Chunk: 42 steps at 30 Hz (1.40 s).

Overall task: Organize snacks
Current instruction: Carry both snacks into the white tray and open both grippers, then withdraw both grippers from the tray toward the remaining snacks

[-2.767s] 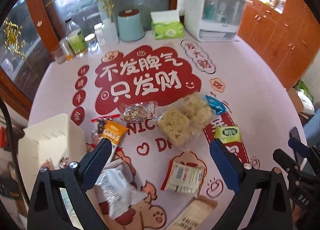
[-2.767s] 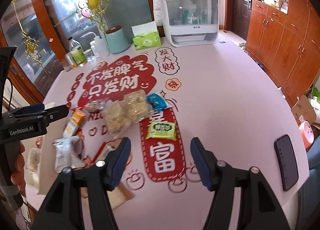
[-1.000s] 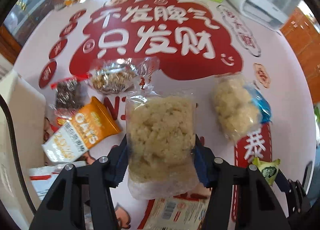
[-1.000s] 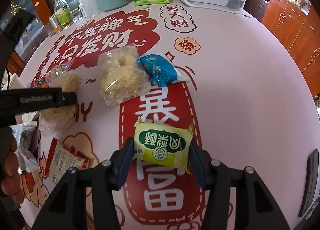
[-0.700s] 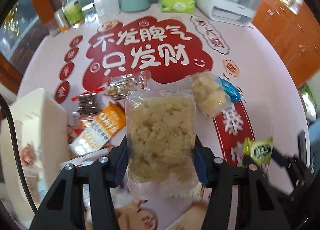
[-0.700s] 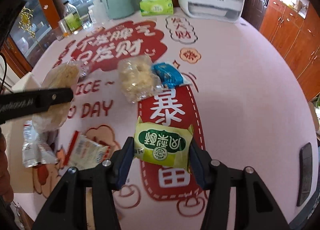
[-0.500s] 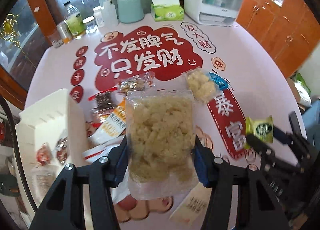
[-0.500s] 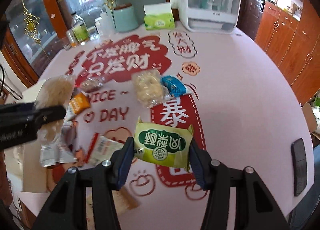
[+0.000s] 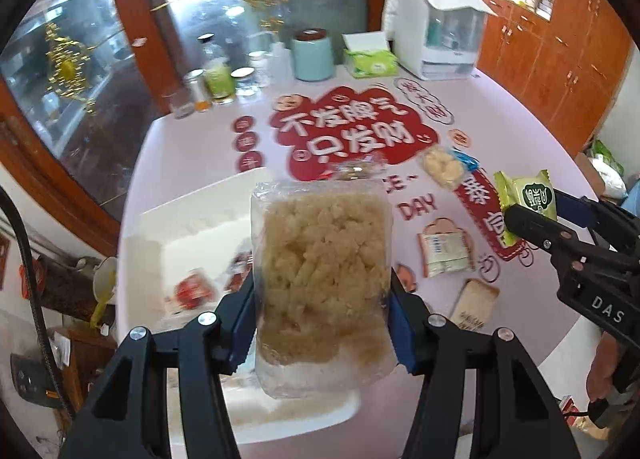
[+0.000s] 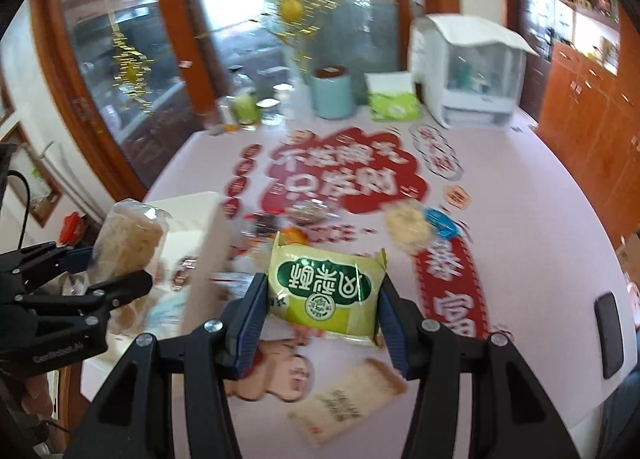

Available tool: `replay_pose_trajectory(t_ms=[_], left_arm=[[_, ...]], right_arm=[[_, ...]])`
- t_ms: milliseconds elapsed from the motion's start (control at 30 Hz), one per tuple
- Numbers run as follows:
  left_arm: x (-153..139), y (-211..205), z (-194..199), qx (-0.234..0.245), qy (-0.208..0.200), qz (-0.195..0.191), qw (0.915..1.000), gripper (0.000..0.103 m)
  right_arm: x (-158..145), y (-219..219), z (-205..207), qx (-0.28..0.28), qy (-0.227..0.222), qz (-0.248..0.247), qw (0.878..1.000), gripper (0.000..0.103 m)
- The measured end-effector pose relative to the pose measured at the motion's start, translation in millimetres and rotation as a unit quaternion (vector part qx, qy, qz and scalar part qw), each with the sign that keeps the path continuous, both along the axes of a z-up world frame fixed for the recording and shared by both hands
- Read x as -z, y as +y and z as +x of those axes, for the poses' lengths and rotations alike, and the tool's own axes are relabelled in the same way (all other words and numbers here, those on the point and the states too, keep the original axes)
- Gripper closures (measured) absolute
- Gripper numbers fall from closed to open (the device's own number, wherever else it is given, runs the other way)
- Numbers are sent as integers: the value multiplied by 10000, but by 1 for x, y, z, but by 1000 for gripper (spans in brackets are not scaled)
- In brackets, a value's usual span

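Note:
My left gripper (image 9: 322,323) is shut on a clear bag of pale puffed-rice cake (image 9: 322,271), held in the air above the white storage box (image 9: 200,227) at the table's left edge. My right gripper (image 10: 322,311) is shut on a green-and-yellow snack packet (image 10: 326,291), also lifted above the table. In the left wrist view the right gripper (image 9: 532,215) shows at the right with that green packet (image 9: 532,195). In the right wrist view the left gripper (image 10: 108,279) and its rice-cake bag (image 10: 128,243) hang over the white box (image 10: 196,227).
On the pink tablecloth (image 9: 500,119) lie a second rice-cake bag (image 9: 440,169) beside a blue packet (image 9: 466,161), a white-and-red packet (image 9: 442,253) and a tan bar (image 9: 474,303). Jars, a teal canister (image 9: 312,55), a tissue pack (image 9: 372,61) and a white appliance (image 9: 436,31) stand at the back. A phone (image 10: 608,329) lies at right.
Both grippers have risen off the table with their snacks still gripped. The left one has swung left with the rice-cake bag over the white box, and the right one has followed leftward.

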State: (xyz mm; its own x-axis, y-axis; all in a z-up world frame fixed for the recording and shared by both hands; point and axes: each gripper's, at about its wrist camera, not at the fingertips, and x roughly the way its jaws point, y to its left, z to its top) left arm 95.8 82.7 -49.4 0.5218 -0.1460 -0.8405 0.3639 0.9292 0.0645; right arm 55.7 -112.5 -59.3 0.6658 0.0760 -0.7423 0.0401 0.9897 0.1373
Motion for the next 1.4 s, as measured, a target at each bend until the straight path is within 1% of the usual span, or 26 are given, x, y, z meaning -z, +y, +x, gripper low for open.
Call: replay_pose_trajectory(t_ms=[100,200,333,367,500,567,667,700,767,833,933,1200,1300,1400], left_arm=[[-6,28,-3,-160,-99,98,9998,47],[-8,58,-2,-364,-240,259,9987,47],[0,92,3,-657,-308,531,9959,47],[4,100,5,-714,-277,592,9953,47],[15,121,8,-870,-115,582,9944,47],[20,130,9,-935,-63,606,9937,47],[26,138,10,-968,3,603,9935,47],[28,140,12,-961,28,605,9935,44],[31,138,13,-952,26,663,9932,13],[32,136,13,-903,-95,805,9926,3],[35,129,13,-719,-56,845,9938,2],[37,105,14,-495,39,655,9966,2],[37,95,12,-390,58,600,9974,2],[35,82,9,-255,19,600,9979,2]], right_arm=[[-12,33,1,-277,-105,24,9996,50],[-17,65,5,-573,-162,-2,9982,50],[-19,106,11,-969,-132,-31,9952,50],[-19,118,13,-1094,-125,-51,9939,50],[-23,157,17,-1485,-176,-196,9886,49],[-23,174,20,-1630,-160,-257,9862,46],[-16,193,25,-1864,35,-365,9818,44],[-12,198,27,-1919,114,-388,9806,44],[-7,203,29,-1942,232,-379,9800,44],[-4,202,30,-1938,333,-305,9800,41],[-3,196,29,-1857,382,-182,9817,38],[0,170,24,-1514,429,-17,9875,37],[-1,154,19,-1340,415,95,9901,38],[-2,138,14,-1163,354,98,9925,37]])
